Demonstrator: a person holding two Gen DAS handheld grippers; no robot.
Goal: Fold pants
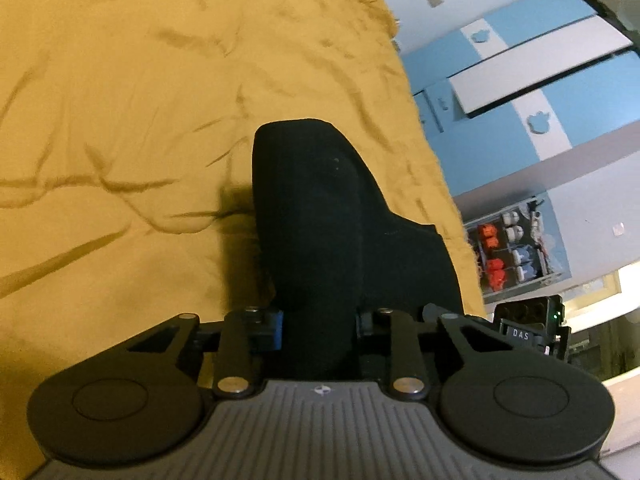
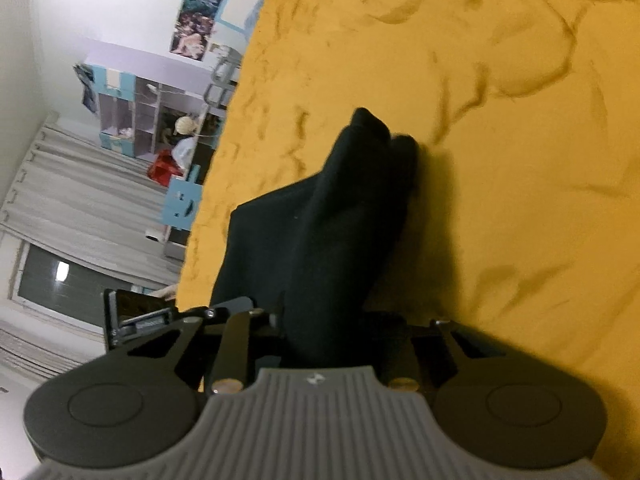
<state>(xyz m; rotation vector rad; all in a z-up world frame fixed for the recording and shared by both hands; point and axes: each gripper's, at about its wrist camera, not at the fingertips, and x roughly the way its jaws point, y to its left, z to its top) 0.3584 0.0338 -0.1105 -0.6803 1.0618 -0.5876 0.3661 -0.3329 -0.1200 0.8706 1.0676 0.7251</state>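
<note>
The black pants (image 1: 316,208) lie bunched on a yellow bedspread (image 1: 120,120), near its right edge in the left wrist view. My left gripper (image 1: 320,320) is shut on a thick fold of the cloth, which fills the gap between the jaws and hides the fingertips. In the right wrist view the same black pants (image 2: 340,216) rise in a ridge away from my right gripper (image 2: 324,332). It too is shut on a bundle of the cloth. The far end of the pants rests on the bedspread (image 2: 500,200).
The bed's edge runs close beside the pants in both views. Beyond it stand blue and white cupboards (image 1: 540,80), a shelf of toys (image 1: 512,252), grey curtains (image 2: 80,184) and a window (image 2: 60,276). Part of the other gripper's body (image 1: 528,328) shows at the bed's edge.
</note>
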